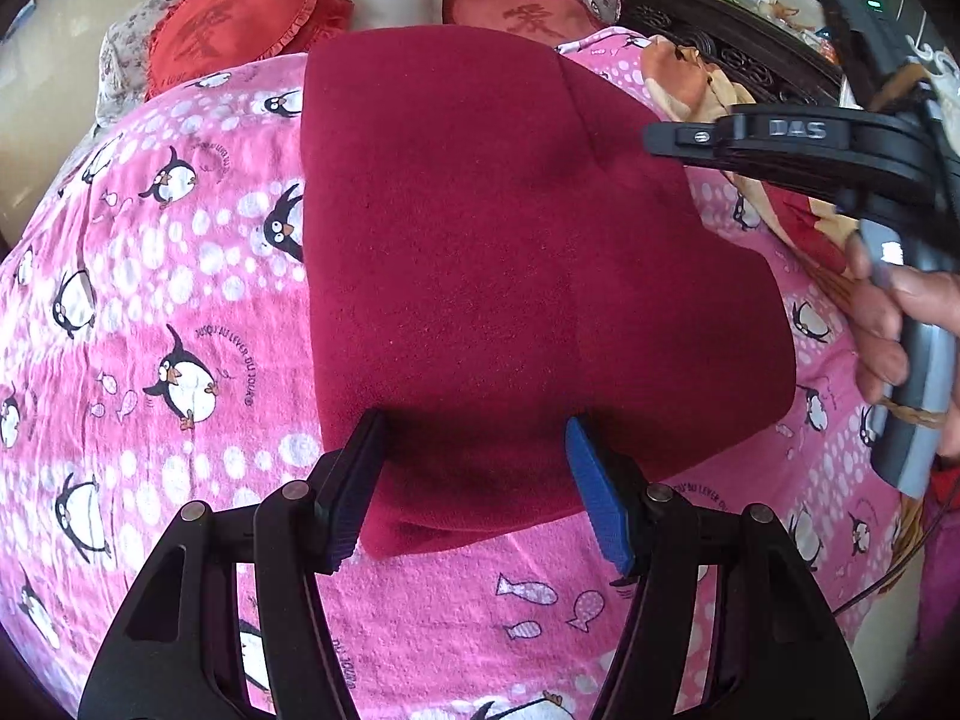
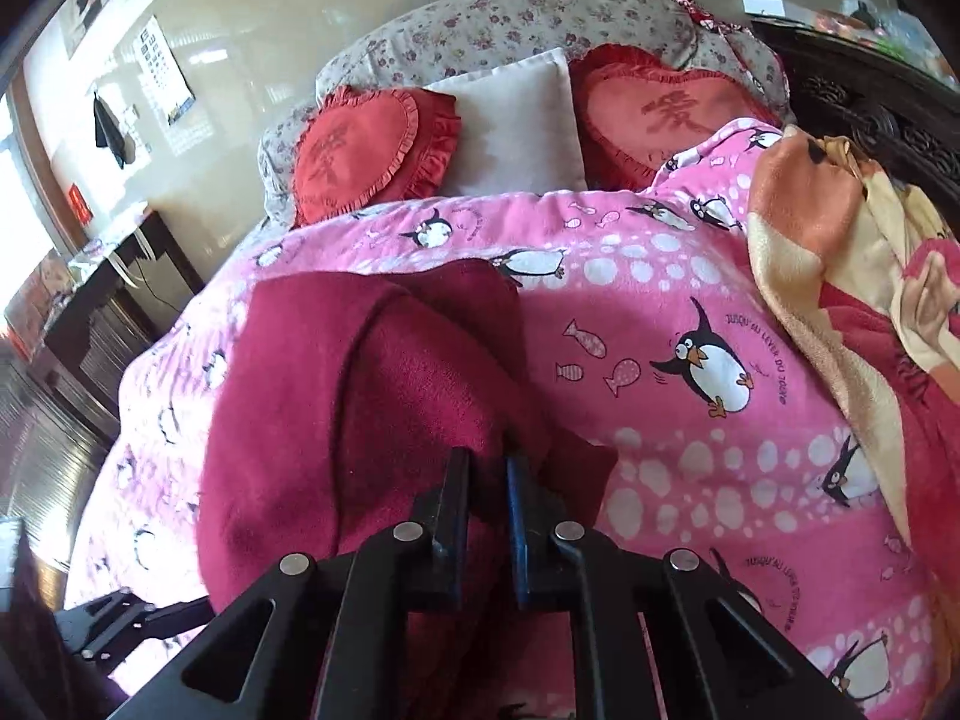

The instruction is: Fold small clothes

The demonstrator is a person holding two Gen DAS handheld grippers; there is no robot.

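Observation:
A dark red fleece garment [image 1: 510, 252] lies folded on a pink penguin-print bedspread [image 1: 168, 312]. My left gripper [image 1: 477, 426] is open, its fingers spread over the garment's near edge, holding nothing. In the right wrist view the same garment [image 2: 336, 396] lies left of centre. My right gripper [image 2: 486, 462] is shut on a raised fold of the red garment at its right edge. The right gripper's body and the hand holding it also show in the left wrist view [image 1: 840, 144], above the garment's right side.
Two red heart cushions [image 2: 366, 150] and a white pillow [image 2: 516, 120] lie at the head of the bed. An orange and cream blanket [image 2: 840, 276] is heaped on the right. A dark carved headboard [image 2: 870, 102] stands at the far right, a dark desk [image 2: 108, 300] at the left.

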